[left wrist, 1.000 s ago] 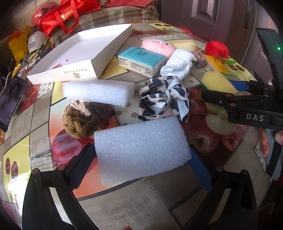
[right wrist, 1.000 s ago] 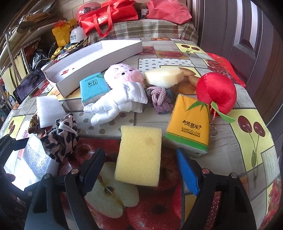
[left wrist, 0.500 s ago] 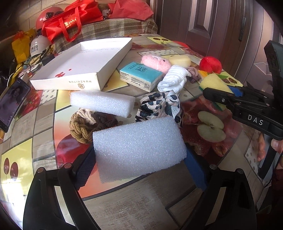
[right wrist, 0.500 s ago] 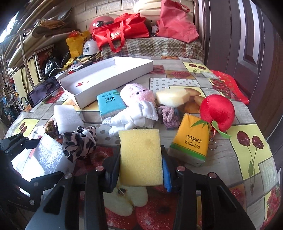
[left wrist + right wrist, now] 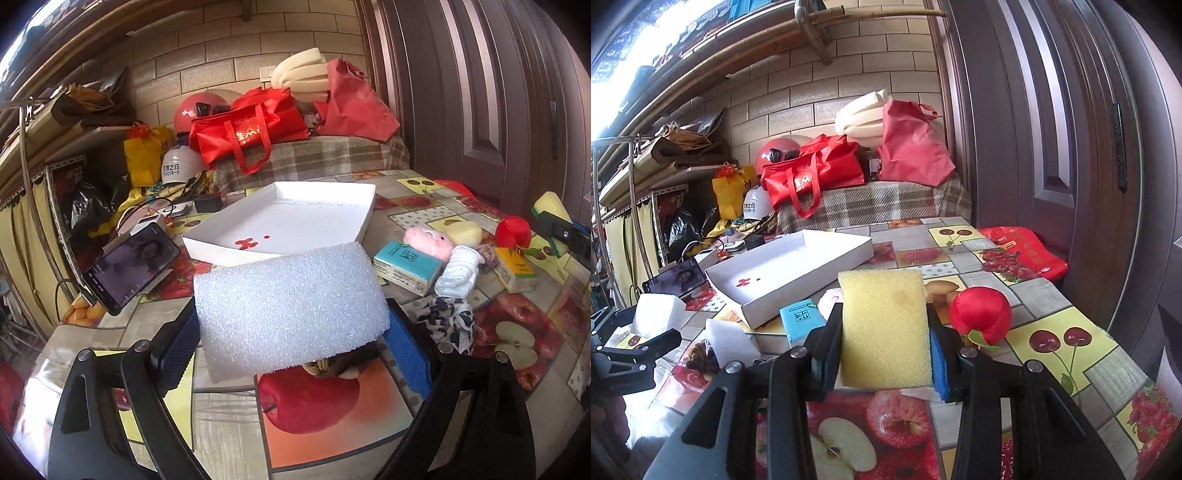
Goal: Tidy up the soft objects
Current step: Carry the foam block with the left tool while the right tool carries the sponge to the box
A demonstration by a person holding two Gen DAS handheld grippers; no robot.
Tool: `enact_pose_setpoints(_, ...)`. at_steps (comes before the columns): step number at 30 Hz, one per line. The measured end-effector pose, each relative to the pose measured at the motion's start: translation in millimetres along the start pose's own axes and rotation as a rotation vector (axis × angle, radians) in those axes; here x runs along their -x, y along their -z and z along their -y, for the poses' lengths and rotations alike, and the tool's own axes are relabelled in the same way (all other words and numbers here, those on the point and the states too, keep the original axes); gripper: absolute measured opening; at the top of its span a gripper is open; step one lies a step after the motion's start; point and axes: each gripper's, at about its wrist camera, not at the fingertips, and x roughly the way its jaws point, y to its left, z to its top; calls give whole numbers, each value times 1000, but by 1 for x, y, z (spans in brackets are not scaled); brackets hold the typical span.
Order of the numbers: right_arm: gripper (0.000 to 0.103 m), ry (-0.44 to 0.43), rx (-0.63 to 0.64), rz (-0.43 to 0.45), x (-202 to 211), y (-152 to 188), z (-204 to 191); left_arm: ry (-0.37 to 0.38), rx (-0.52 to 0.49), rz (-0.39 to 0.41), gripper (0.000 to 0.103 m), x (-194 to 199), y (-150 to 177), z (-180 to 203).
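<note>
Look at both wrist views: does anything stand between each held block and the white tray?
Nothing visible does. The white foam block and the yellow sponge are lifted, and the white tray lies open just beyond them, with nothing in it.

white foam block (image 5: 291, 310) lifted, yellow sponge (image 5: 884, 328) gripped, lifted

Coarse, pitted white foam block (image 5: 291, 310), porous matt yellow sponge (image 5: 884, 328), glossy fruit-print tablecloth (image 5: 310, 435), smooth white cardboard tray (image 5: 295, 221), shiny red fabric apple (image 5: 980, 310)
</note>
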Motion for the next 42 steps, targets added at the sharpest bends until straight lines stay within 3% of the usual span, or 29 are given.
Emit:
enact_pose_setpoints(6, 40, -31, 33, -26, -9, 2, -13, -77, 40, 35, 94, -5, -2, -24)
enact_pose_setpoints(19, 40, -133, 129, -51, -26, 6, -61, -98, 43, 29, 94, -22, -7, -37)
enact_pose_setpoints(25, 40, -181, 130, -61, -40, 5, -77, -175, 77, 39, 94, -35, -12, -58)
enact_pose_setpoints(31, 40, -239, 167, -47, -47, 5, -107, -206, 68, 28, 94, -50, -18, -61)
enact_pose_setpoints(37, 40, -313, 153, -56, -61, 3, -143, -228, 53, 45, 94, -60, -24, -58)
enact_pose_setpoints(42, 40, -315, 94, -50, -80, -2, -156, -241, 82, 51, 94, -73, -32, -63)
